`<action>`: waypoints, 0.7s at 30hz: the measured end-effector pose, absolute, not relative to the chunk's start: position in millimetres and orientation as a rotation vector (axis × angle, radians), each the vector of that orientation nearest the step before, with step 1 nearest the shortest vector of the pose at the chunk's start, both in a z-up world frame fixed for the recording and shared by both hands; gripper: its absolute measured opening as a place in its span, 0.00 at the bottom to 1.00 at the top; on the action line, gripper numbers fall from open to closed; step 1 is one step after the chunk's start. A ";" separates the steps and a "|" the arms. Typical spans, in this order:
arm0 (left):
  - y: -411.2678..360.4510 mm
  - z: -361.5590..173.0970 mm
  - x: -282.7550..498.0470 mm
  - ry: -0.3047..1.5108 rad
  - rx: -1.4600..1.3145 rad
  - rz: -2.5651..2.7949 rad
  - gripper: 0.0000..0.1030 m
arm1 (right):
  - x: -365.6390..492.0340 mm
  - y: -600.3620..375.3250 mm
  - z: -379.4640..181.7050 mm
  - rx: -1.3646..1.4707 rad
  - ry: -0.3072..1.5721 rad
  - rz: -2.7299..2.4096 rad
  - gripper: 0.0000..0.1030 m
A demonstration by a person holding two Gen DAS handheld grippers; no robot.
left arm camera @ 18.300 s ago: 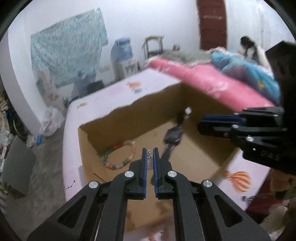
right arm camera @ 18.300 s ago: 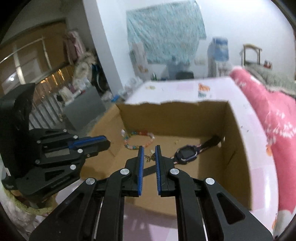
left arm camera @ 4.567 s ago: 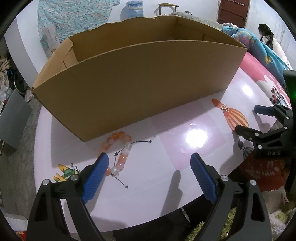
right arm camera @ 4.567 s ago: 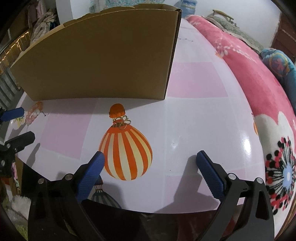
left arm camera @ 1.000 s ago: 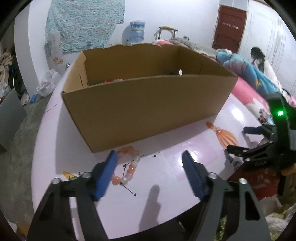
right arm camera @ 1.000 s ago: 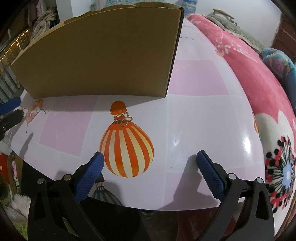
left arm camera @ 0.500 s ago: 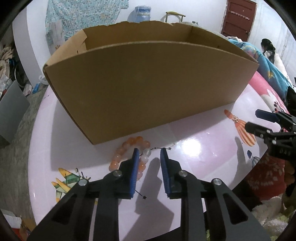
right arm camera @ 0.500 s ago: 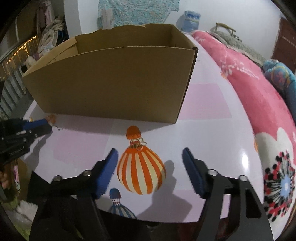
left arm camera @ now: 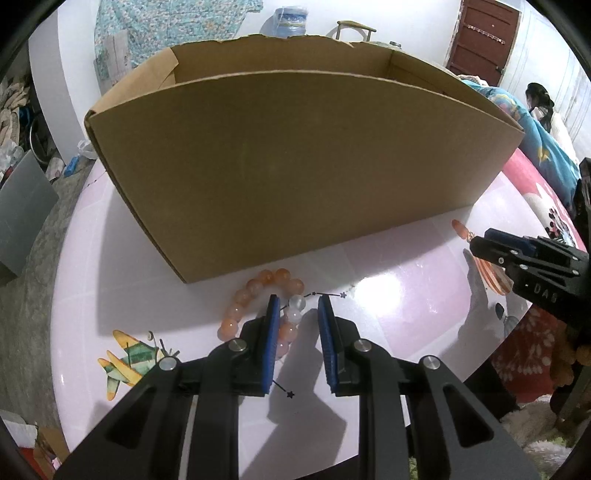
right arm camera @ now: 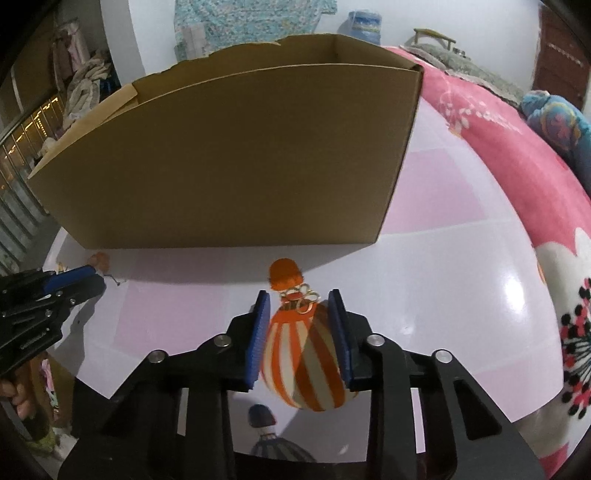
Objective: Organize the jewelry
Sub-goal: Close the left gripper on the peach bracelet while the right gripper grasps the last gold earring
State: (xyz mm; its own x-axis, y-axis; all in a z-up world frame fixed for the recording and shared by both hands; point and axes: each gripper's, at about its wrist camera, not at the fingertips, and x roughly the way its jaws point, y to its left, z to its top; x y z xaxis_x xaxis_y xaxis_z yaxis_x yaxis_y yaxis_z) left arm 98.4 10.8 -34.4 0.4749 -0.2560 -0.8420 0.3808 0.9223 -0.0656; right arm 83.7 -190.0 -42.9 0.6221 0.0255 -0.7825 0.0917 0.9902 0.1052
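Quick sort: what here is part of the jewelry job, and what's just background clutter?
Job items:
- orange and white beaded bracelet, between the left tool's fingers
- small gold wire charm, ahead of the right tool
- open brown cardboard box

Lying about:
- blue water jug
- pink floral blanket
- grey flat panel
- dark red door

Cardboard box (left arm camera: 295, 158) sits on table (left arm camera: 399, 317), w/ bead bracelet (left arm camera: 258, 291) on table just in front of box's near-left corner. Left gripper (left arm camera: 295, 314) straddles bracelet's right side; right gripper (right arm camera: 298, 306) is further right along box front, around small ring-like piece (right arm camera: 304, 295) on table.
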 end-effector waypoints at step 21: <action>13.4 -34.8 98.0 1.006 0.125 -0.395 0.20 | 72.3 -176.3 -44.9 0.072 0.868 -0.056 0.17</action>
